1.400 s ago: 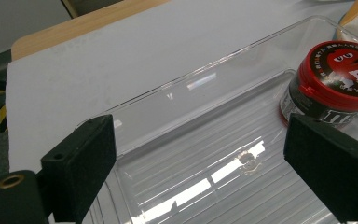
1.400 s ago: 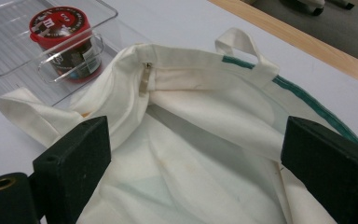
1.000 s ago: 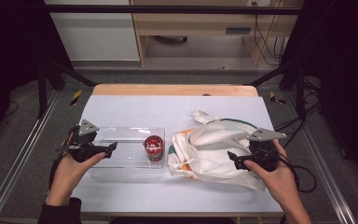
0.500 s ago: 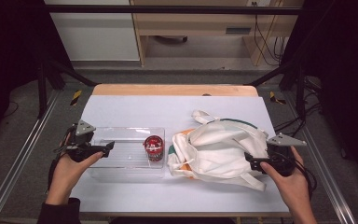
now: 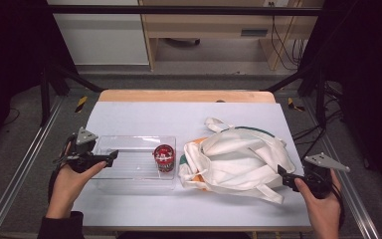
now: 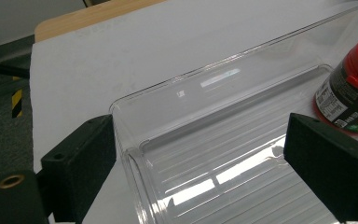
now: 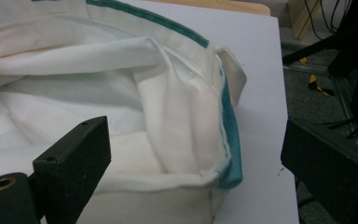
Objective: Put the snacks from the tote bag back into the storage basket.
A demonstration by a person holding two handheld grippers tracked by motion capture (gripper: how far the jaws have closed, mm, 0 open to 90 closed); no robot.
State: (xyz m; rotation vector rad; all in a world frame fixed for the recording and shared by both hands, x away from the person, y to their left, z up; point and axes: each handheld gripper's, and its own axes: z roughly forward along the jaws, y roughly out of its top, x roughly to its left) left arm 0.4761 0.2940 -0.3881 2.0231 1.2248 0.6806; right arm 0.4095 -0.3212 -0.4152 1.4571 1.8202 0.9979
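A clear plastic tray (image 5: 129, 138) lies on the left of the white table top, and a jar with a red lid (image 5: 164, 156) stands upright in its right end. To the right lies a crumpled white cloth bag (image 5: 234, 157) with green trim. My left gripper (image 5: 110, 157) is open at the tray's left end. In the left gripper view the left gripper (image 6: 205, 172) has its jaws astride the tray (image 6: 223, 93) corner, with the jar (image 6: 349, 93) at the right. My right gripper (image 5: 282, 173) is open at the bag's right edge. The right gripper (image 7: 200, 177) frames the bag (image 7: 121, 93) rim without touching it.
A wooden strip (image 5: 184, 95) runs along the table's far edge. Metal rails (image 5: 25, 164) border both sides, and dark frame legs and cables stand beyond. Bare white table top (image 5: 179, 117) stretches behind the tray and bag.
My right gripper has drawn back to the right, off the bag and towards the table's right edge. The left gripper has barely shifted.
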